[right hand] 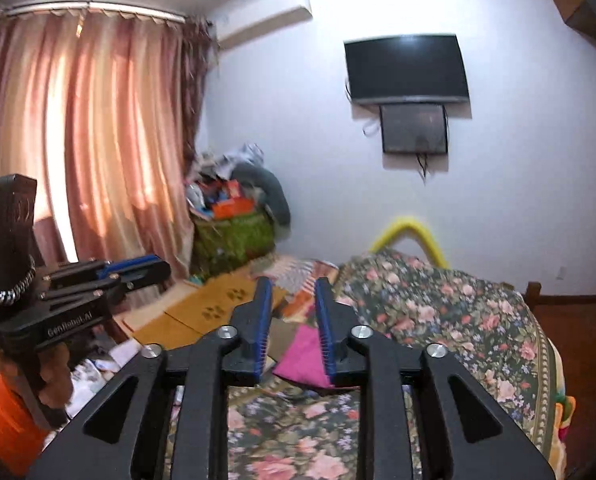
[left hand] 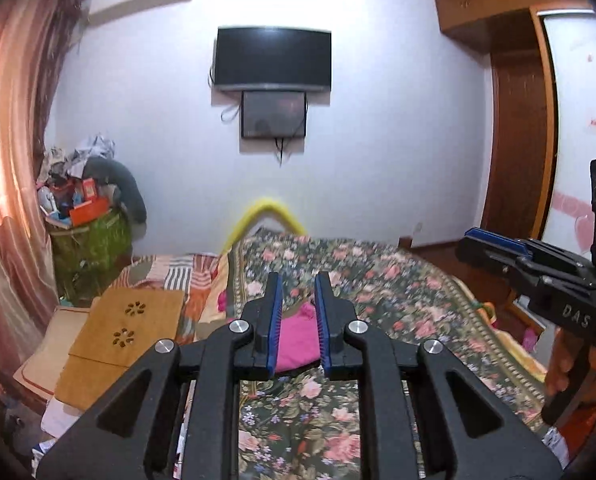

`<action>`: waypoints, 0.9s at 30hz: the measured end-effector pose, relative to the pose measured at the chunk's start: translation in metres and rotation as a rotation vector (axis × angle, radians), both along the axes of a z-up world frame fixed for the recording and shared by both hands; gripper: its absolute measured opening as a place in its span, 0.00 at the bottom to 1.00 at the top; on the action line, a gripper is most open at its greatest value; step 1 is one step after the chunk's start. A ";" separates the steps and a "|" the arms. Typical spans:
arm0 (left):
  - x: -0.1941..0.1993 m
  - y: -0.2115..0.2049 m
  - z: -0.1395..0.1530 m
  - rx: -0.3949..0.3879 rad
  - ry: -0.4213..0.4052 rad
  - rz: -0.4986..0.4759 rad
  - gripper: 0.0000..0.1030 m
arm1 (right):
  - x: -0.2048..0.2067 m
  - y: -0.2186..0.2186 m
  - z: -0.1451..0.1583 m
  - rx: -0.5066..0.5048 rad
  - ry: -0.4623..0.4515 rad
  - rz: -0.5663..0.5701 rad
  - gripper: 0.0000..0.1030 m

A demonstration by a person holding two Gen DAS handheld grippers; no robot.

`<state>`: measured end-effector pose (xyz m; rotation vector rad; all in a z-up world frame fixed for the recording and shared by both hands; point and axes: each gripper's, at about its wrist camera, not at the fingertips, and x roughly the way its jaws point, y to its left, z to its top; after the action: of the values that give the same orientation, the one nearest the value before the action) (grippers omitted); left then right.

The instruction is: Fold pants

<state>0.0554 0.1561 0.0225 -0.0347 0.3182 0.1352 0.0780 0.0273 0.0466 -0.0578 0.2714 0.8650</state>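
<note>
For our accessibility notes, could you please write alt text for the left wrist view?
The left gripper hangs open above pink pants lying on a floral bedspread, nothing between its blue-padded fingers. The right gripper hovers at the right edge; a dark television hangs on the far wall.

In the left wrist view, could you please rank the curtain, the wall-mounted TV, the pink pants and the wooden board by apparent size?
1. Curtain
2. Wall-mounted TV
3. Wooden board, close to the TV, so unsure
4. Pink pants, partly hidden by the left gripper
</note>
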 end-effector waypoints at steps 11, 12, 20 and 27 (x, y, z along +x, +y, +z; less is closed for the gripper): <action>-0.069 -0.038 0.013 0.011 -0.146 0.046 0.88 | -0.061 -0.026 0.004 0.096 -0.152 -0.042 0.74; -0.071 -0.040 0.013 0.018 -0.149 0.053 0.94 | -0.061 -0.028 0.003 0.109 -0.140 -0.039 0.74; -0.086 -0.054 0.008 0.054 -0.168 0.091 1.00 | -0.071 -0.034 0.003 0.102 -0.144 -0.112 1.00; -0.083 -0.053 0.001 0.048 -0.154 0.095 1.00 | -0.077 -0.038 -0.001 0.085 -0.136 -0.117 1.00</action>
<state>-0.0275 0.1028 0.0238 -0.0122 0.1591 0.2328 0.0007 -0.0103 0.0460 -0.0217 0.1090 0.7522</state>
